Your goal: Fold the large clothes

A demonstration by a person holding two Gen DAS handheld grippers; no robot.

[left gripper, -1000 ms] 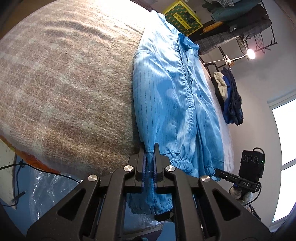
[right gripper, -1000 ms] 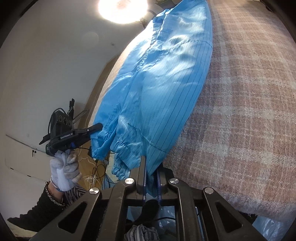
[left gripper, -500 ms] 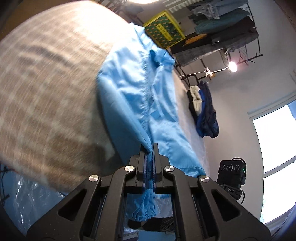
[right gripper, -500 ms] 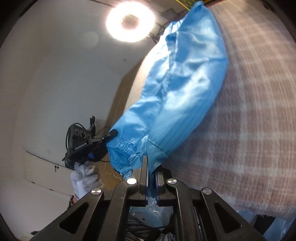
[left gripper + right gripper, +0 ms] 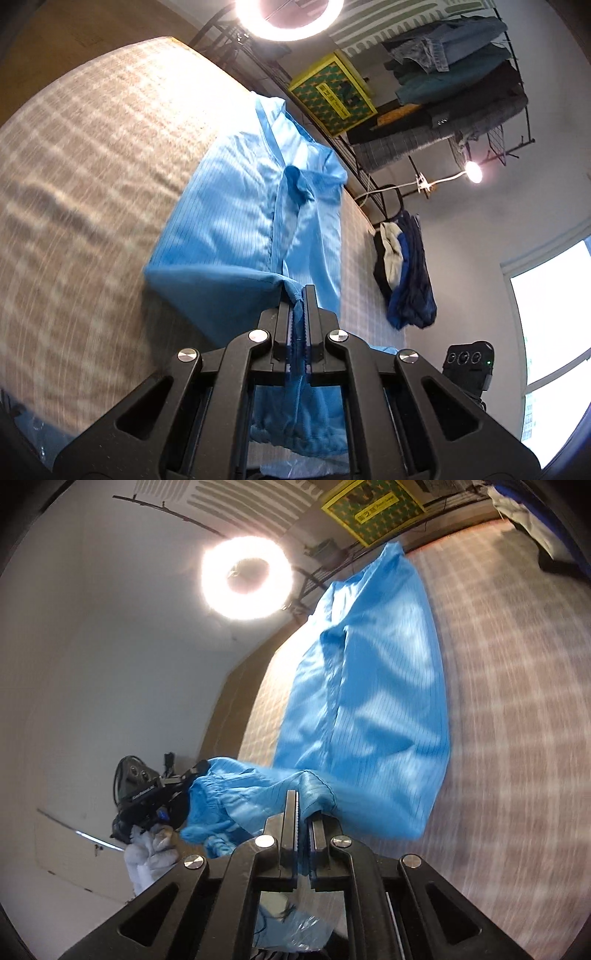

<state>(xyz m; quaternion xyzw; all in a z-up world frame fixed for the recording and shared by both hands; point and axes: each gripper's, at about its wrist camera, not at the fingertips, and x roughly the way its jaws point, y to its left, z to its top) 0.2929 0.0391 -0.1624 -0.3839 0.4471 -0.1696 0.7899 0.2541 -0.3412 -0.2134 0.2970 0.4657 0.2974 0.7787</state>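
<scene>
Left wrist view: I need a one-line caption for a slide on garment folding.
Left gripper shut on the lifted end of a blue garment lying on a plaid-covered bed.

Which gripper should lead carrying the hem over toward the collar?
Neither alone. The left gripper and right gripper are each shut on a near corner of the garment, so they should probably carry it over together.
</scene>
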